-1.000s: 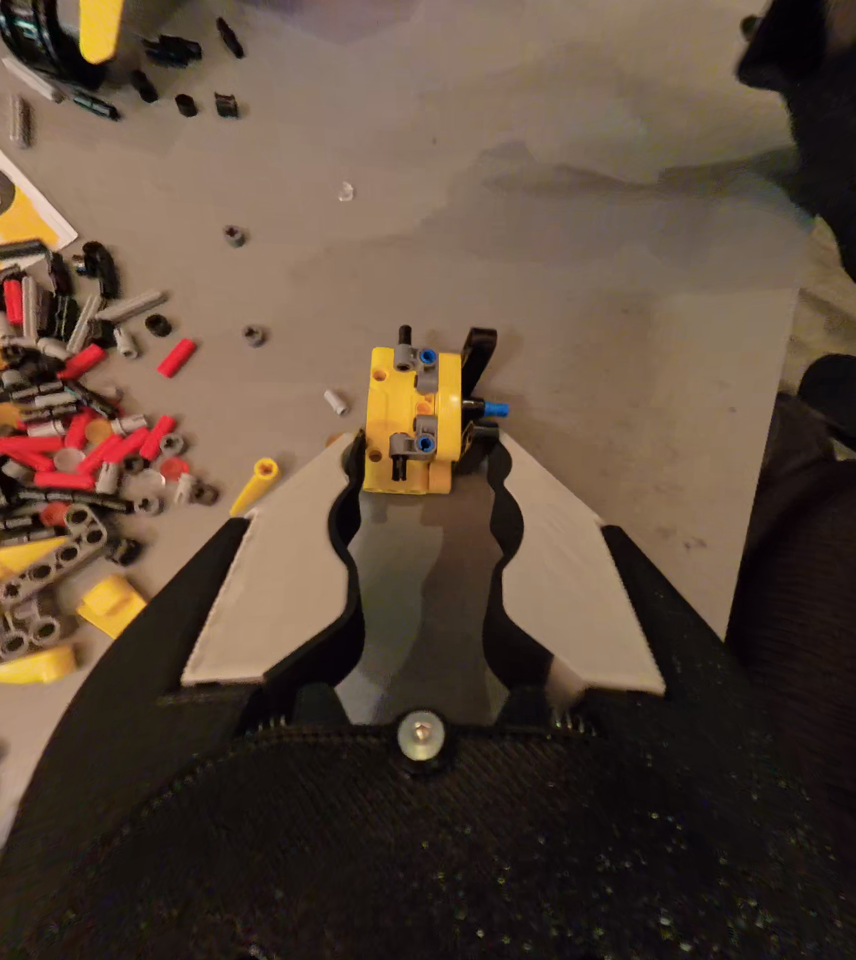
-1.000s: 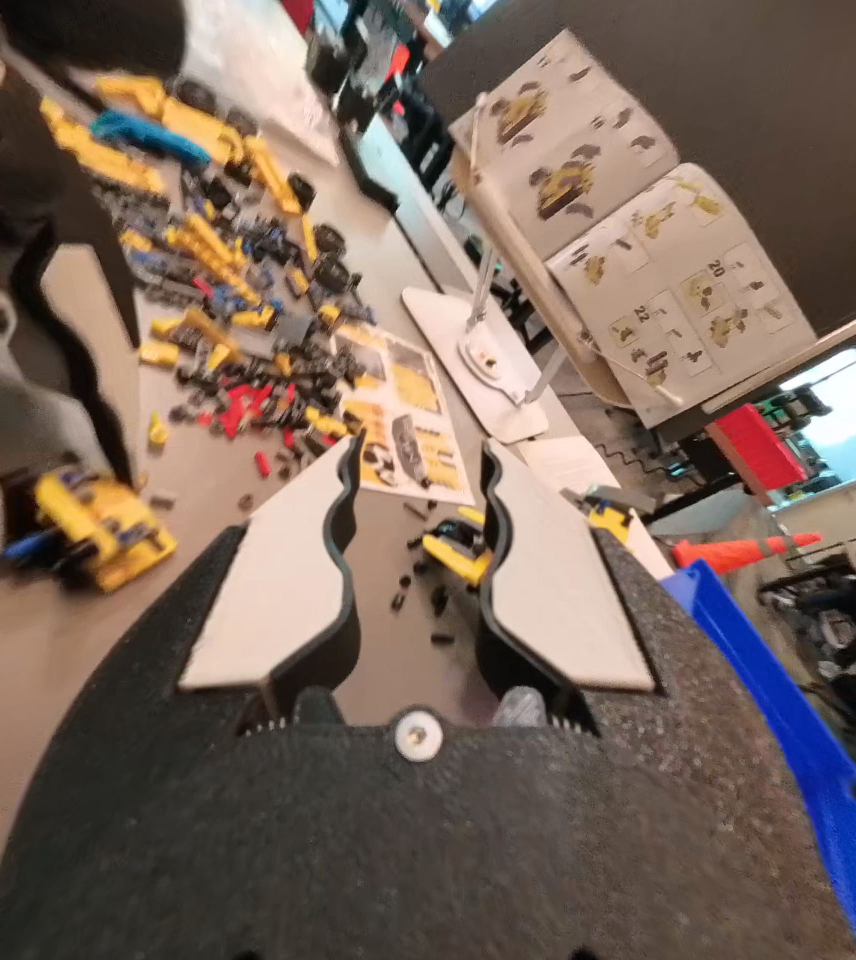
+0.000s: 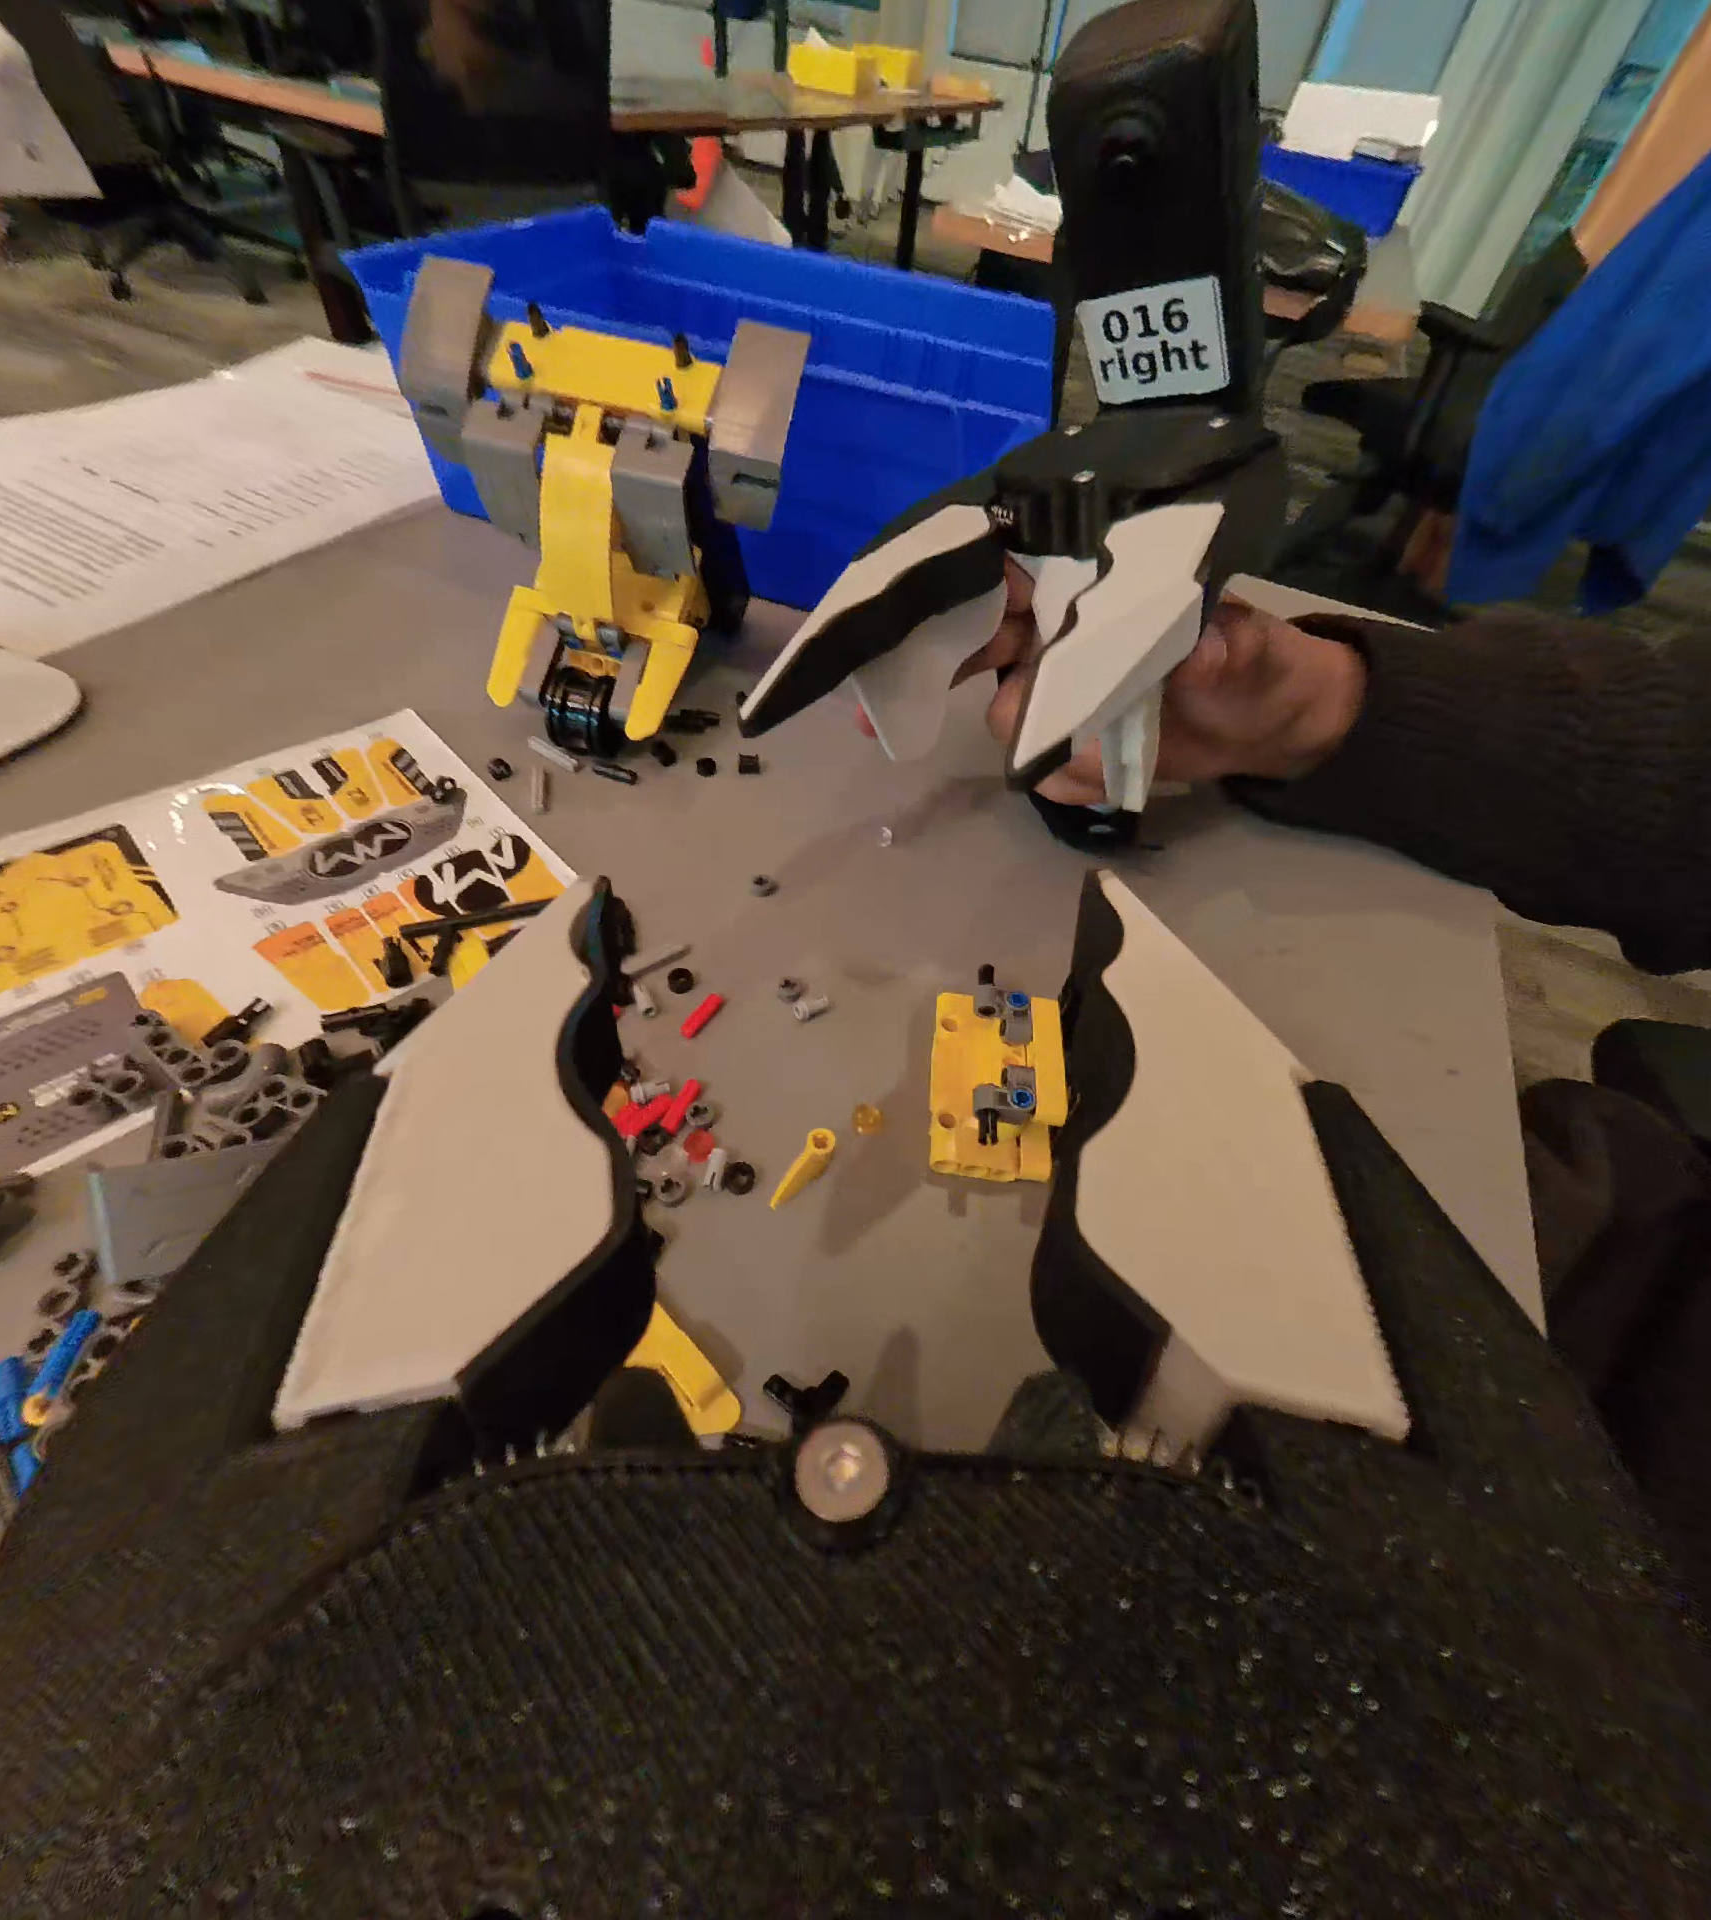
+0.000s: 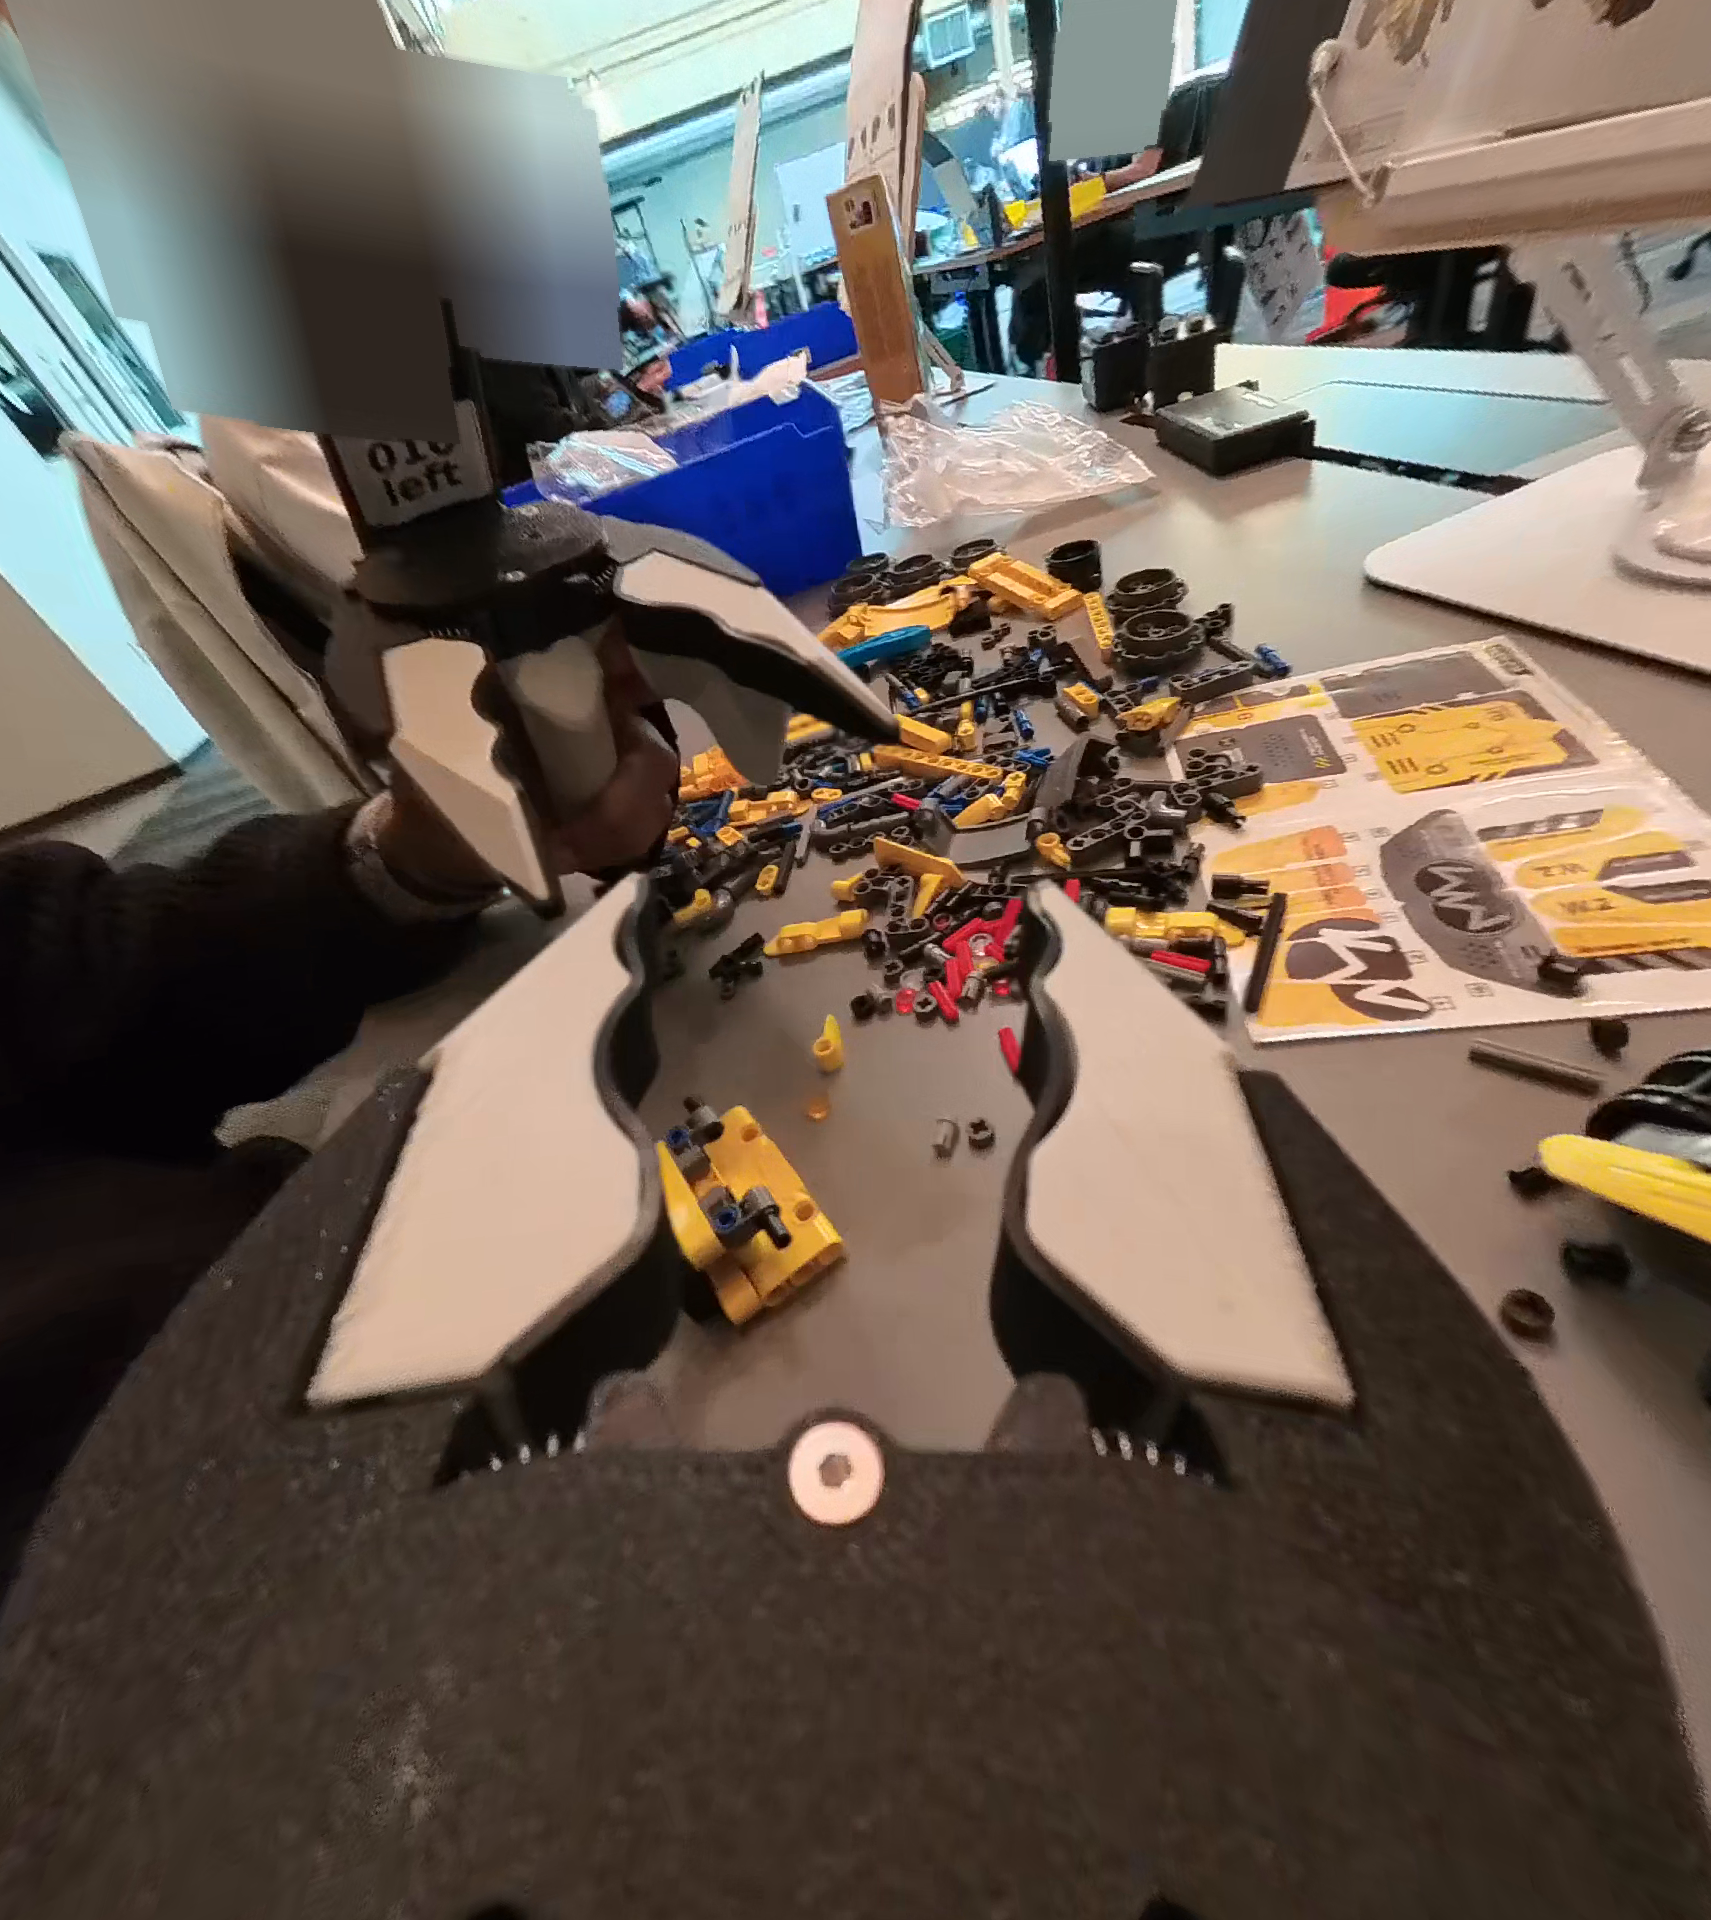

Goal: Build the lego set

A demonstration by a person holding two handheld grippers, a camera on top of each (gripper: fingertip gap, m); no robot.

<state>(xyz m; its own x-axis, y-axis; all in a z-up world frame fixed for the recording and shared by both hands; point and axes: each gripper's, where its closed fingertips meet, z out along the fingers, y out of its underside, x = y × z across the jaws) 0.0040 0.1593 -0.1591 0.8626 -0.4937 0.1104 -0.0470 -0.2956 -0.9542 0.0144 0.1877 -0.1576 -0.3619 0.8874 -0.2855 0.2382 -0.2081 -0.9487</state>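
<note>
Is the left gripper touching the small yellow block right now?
Cannot tell. In the left wrist view the yellow block sits against one finger of the open left gripper; no gap shows.

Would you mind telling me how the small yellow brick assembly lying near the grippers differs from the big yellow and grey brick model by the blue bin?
The small yellow brick assembly lies flat on the grey table; the big yellow and grey brick model stands upright against the blue plastic bin. The small one is a compact block with grey connectors and blue pins; the big one carries broad grey panels and a black wheel. Both are mainly yellow.
</note>
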